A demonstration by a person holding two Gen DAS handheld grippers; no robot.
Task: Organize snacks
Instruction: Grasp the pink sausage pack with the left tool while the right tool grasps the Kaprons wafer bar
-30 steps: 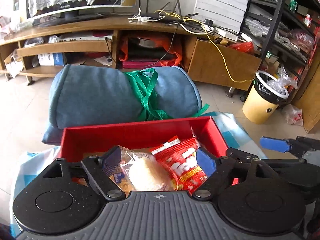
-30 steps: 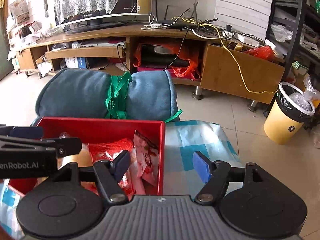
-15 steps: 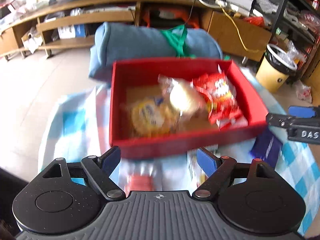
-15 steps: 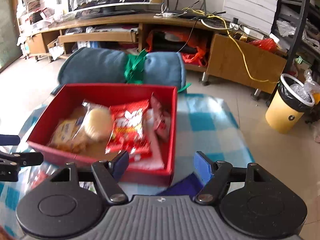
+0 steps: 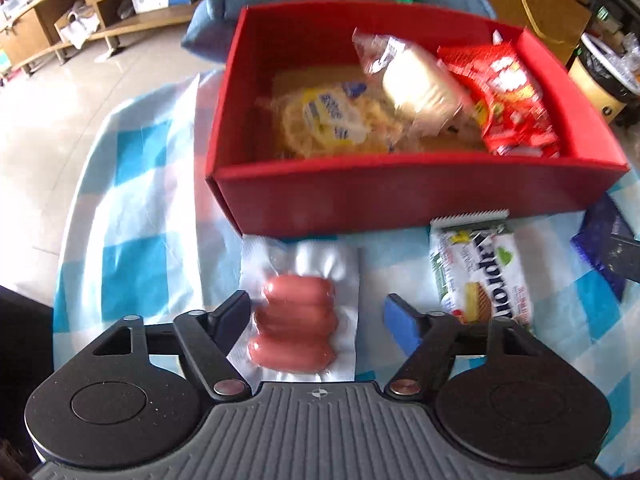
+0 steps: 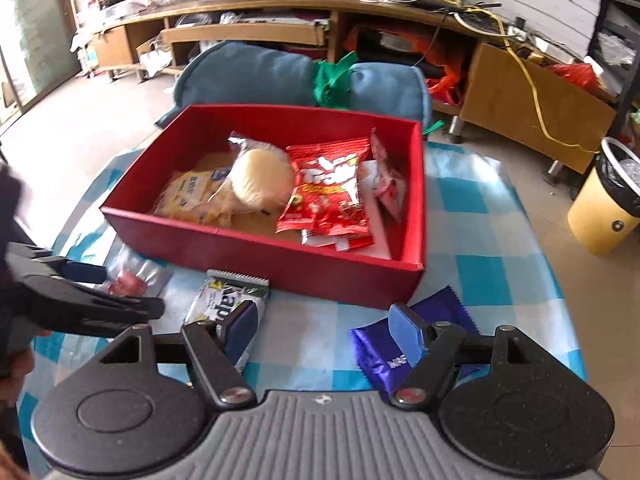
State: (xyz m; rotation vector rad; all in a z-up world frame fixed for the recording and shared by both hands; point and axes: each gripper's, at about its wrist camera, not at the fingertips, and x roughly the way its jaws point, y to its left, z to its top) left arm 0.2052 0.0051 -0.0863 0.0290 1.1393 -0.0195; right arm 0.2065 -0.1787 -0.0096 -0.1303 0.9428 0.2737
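Red cardboard box sits on the blue-and-white checked worktop, holding a yellow biscuit packet, a clear-wrapped round bun and a red crisp bag. Just outside its near wall lie three snacks. A vacuum-sealed pack of pink sausages lies between the fingers of the left tool, whose jaws are closing but not yet pressing on it. At that pack's three o'clock lies a green-and-white wafer packet. The right tool hangs with jaws apart and empty over bare cloth, a purple foil packet under its right finger, at four o'clock of the box.
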